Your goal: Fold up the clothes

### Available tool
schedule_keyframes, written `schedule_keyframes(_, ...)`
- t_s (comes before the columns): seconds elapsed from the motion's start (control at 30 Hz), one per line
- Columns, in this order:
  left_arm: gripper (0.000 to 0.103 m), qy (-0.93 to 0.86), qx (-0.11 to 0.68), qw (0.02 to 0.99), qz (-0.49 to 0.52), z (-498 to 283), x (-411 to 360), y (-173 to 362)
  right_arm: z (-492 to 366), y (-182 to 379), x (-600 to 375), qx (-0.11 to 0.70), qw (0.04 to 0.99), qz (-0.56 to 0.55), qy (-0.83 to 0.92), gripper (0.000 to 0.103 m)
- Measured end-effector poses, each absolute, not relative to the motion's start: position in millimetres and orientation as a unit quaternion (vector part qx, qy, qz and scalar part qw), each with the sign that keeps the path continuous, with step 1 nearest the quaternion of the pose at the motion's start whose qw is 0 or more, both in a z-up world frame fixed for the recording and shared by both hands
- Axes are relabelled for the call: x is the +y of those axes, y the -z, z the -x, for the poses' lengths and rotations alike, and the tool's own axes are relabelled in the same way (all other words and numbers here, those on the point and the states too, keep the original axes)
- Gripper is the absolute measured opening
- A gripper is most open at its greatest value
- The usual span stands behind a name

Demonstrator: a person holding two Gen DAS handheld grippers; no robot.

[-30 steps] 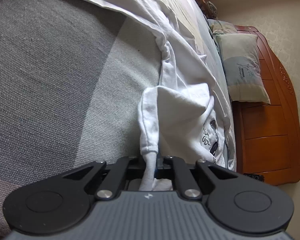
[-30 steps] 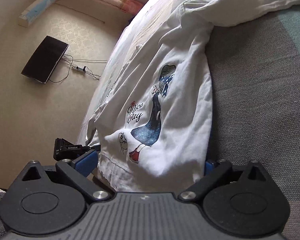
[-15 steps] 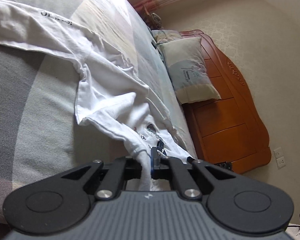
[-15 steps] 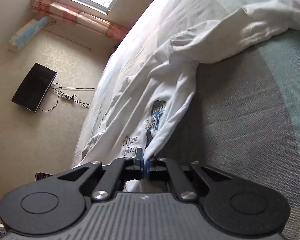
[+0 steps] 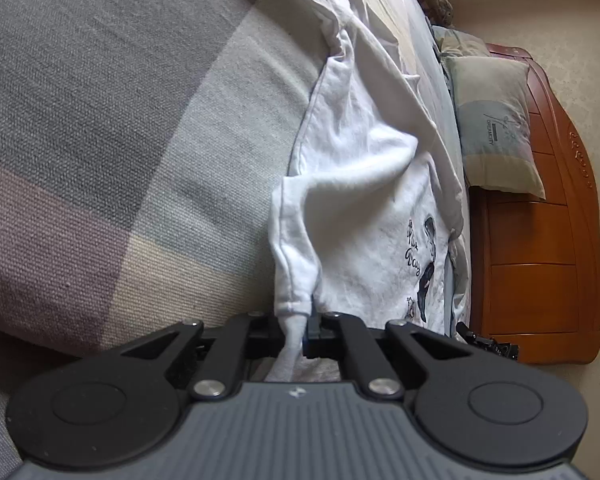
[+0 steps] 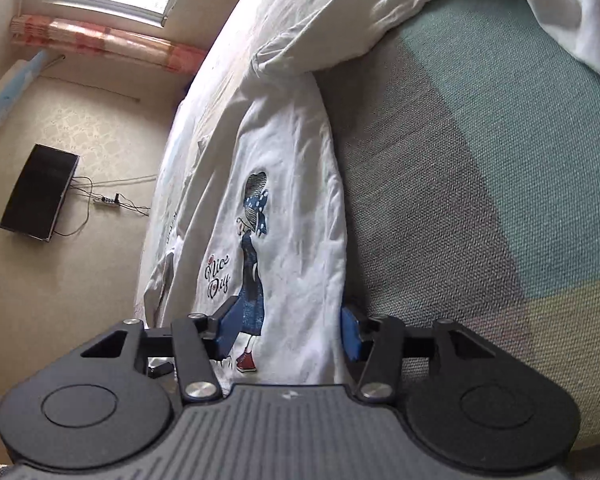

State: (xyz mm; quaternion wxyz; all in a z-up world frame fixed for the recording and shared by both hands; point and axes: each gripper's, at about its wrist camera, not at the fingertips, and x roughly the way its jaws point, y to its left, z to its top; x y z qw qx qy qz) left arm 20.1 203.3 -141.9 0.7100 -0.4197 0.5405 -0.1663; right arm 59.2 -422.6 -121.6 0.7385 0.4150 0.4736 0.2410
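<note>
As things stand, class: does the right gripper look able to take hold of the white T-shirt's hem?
Probably yes. The right gripper has its jaws opening, with the white T-shirt lying between the blue pads and nothing over the cloth. The left gripper grips another edge, out of the way.

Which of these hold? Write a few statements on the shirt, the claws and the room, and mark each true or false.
1. The left claw is shut on the white shirt. True.
2. The right claw pinches the shirt tight. False: its jaws are opening, cloth loose between them.
3. The shirt's print reads "Nice Day". True.
4. The pillow lies on the floor. False: it leans against the wooden headboard.
</note>
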Motion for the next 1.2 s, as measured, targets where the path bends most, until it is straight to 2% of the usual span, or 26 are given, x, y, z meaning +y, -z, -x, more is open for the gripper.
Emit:
schedule_keyframes(0.1,0.014,0.163,0.556,0.715,0.391,-16.3,205.5,128.8,-52.3,115.2,-423.7,0.470,0.757,-0.394,-0.226,0.056)
schedule_keyframes(0.17,0.026,0.156,0.566,0.721,0.368,-11.6,211.5,117.2,-51.2,105.5,-424.3,0.472,0.773,-0.370,-0.208,0.056)
schedule_keyframes(0.23,0.031,0.139,0.567,0.732,0.351,-5.8,223.6,101.8,-51.5,94.7,-425.5,0.471,0.789,-0.343,-0.193,0.060)
schedule_keyframes(0.33,0.032,0.127,0.545,0.759,0.333,-3.3,242.4,73.2,-53.5,81.8,-428.2,0.468,0.806,-0.317,-0.177,0.062)
schedule_keyframes(0.37,0.037,0.130,0.531,0.767,0.336,-6.9,246.4,64.9,-55.3,80.0,-432.6,0.463,0.810,-0.314,-0.175,0.063)
schedule_keyframes(0.43,0.045,0.142,0.501,0.785,0.337,-28.4,245.8,52.0,-62.2,74.3,-429.1,0.454,0.818,-0.308,-0.172,0.075)
schedule_keyframes(0.47,0.049,0.149,0.490,0.792,0.332,-41.6,241.2,49.1,-65.7,71.4,-426.8,0.450,0.822,-0.306,-0.171,0.078)
schedule_keyframes(0.57,0.051,0.164,0.472,0.803,0.325,-82.9,225.0,52.5,-81.7,62.5,-410.0,0.441,0.833,-0.289,-0.171,0.082)
schedule_keyframes(0.77,0.051,0.170,0.486,0.785,0.343,-153.1,202.3,102.9,-114.0,66.4,-397.1,0.440,0.835,-0.286,-0.167,0.088)
schedule_keyframes(0.97,0.053,0.180,0.472,0.776,0.377,-182.8,202.3,125.4,-150.8,85.4,-411.5,0.457,0.825,-0.300,-0.146,0.088)
schedule_keyframes(1.2,0.054,0.150,0.472,0.789,0.364,-191.3,217.3,117.1,-198.4,90.9,-411.4,0.442,0.827,-0.311,-0.154,0.094)
